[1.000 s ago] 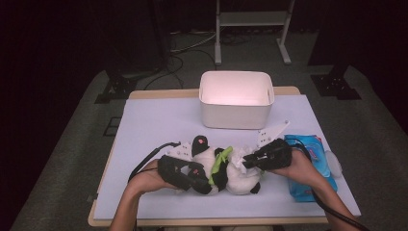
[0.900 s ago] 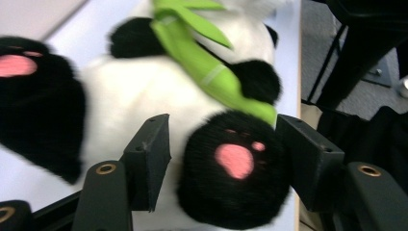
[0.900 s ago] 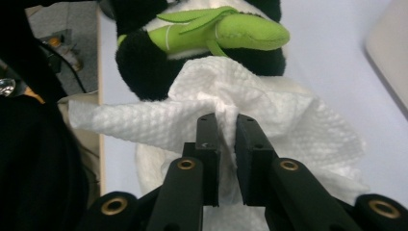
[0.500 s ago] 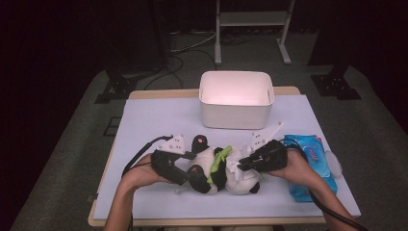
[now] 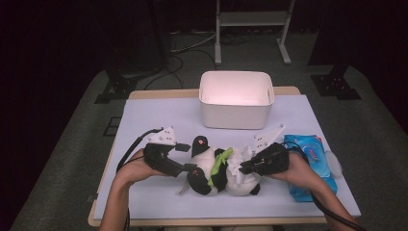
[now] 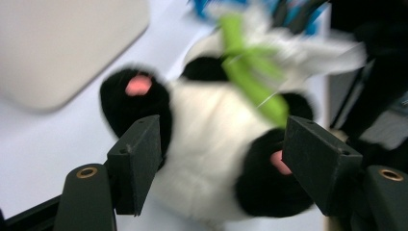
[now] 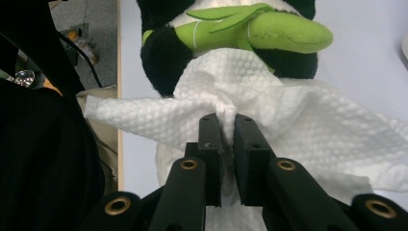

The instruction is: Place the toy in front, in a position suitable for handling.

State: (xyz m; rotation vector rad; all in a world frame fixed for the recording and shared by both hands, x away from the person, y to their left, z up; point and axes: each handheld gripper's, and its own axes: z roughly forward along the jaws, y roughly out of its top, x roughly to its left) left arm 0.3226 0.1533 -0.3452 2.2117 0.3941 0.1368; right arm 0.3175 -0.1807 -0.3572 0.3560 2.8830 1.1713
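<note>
Your right claw [image 7: 226, 126] is clenched on the thin white embossed wipe [image 7: 288, 120]. Your left claw [image 6: 221, 159], just opened, is released around the soft, light black-and-white plush panda [image 6: 211, 144]; grip its body.

The panda [image 5: 211, 168] is black and white, with pink paw pads and a lime-green scarf [image 5: 219, 162]. The wipe [image 7: 298, 120] on it is white with a dimpled texture — the grippers black. The bin [image 5: 236, 98] is white, the pack [image 5: 308, 166] blue, the mat [image 5: 159, 113] pale lilac — its table edge tan.
</note>
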